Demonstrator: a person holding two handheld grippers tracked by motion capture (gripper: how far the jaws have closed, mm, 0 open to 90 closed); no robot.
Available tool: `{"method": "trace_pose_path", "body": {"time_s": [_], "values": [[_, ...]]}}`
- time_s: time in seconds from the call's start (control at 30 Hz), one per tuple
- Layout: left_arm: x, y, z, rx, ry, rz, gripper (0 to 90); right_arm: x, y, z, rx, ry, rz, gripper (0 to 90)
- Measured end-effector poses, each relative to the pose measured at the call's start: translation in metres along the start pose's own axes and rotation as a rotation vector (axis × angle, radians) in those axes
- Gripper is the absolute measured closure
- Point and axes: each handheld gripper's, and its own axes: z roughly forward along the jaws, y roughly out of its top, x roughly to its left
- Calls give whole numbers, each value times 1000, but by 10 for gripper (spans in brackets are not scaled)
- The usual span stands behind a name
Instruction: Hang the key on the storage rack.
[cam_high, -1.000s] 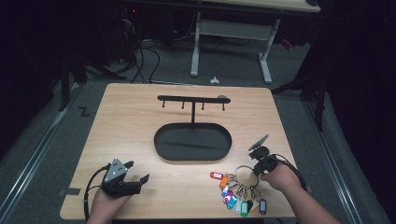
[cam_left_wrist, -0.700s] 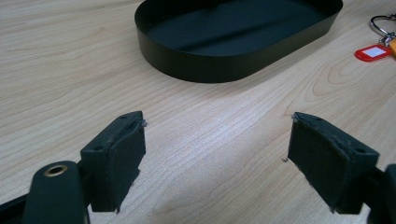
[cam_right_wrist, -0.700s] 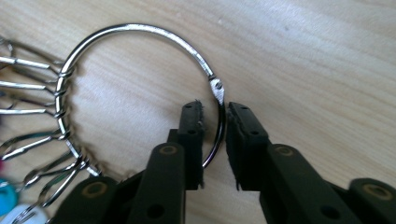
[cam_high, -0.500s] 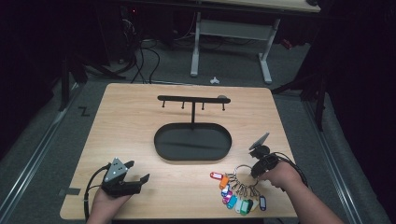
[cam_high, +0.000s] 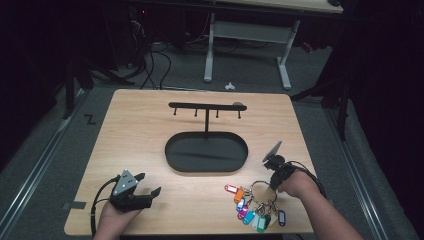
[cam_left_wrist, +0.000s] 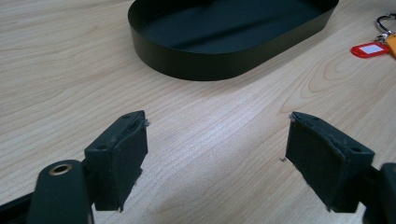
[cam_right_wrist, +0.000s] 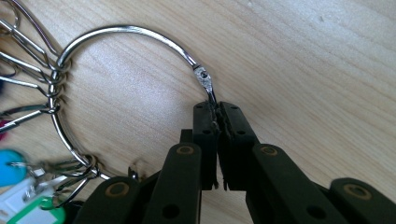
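Overhead, the high view shows a wooden desk (cam_high: 150, 125) with a black oval tray (cam_high: 206, 152) at its centre, and a hook rack (cam_high: 206, 106) rising from the tray's far side. The key ring (cam_high: 260, 189), a large metal loop strung with coloured tags (cam_high: 250, 207), lies flat on the desk nearer the person than the tray and toward its right end. The right gripper (cam_high: 272, 184) meets the ring's right edge, so the tray and rack lie ahead and to the left of it. The left gripper (cam_high: 147, 186) rests near the desk's front edge, off the tray's left end, well apart from the ring. Next, the left gripper view shows its jaws spread wide with nothing between them, the tray just ahead and a red tag (cam_left_wrist: 372, 49) at the far right. Last, the right gripper view shows the right gripper (cam_right_wrist: 217, 109) clenched on the ring's wire just below its clasp (cam_right_wrist: 203, 77); its jaws have just been closing. The loop spreads left of the jaws, tags (cam_right_wrist: 28, 205) hanging at its far side.
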Motion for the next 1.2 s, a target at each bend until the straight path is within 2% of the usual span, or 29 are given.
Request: {"method": "trace_pose_path", "body": {"time_s": [0.07, 0.37, 0.53, 0.6, 0.67, 0.8, 0.9, 1.0, 1.2], "values": [[0, 0, 0, 2, -2, 0, 215, 1, 0, 0, 1, -10, -23, 863], [-1, 0, 1, 1, -1, 2, 217, -1, -5, 0, -38, 2, -34, 869], [0, -1, 1, 5, 2, -4, 218, 0, -5, -5, -57, -9, -47, 869], [0, -1, 1, 8, 2, -4, 218, 1, -7, -18, -87, 13, -55, 870], [-1, -1, 1, 7, 2, -4, 218, 1, -8, -23, -93, 11, -57, 870], [-2, -2, 0, 11, 3, 2, 219, 5, -13, -51, -138, 7, -77, 872], [-2, -2, 0, 12, 3, -1, 219, 7, -15, -66, -170, 26, -68, 873], [-2, -3, 0, 12, 5, -7, 219, 14, -16, -82, -184, 10, -95, 874], [-2, -3, 0, 6, 6, -10, 219, 17, -16, -104, -202, -16, -102, 874]]}}
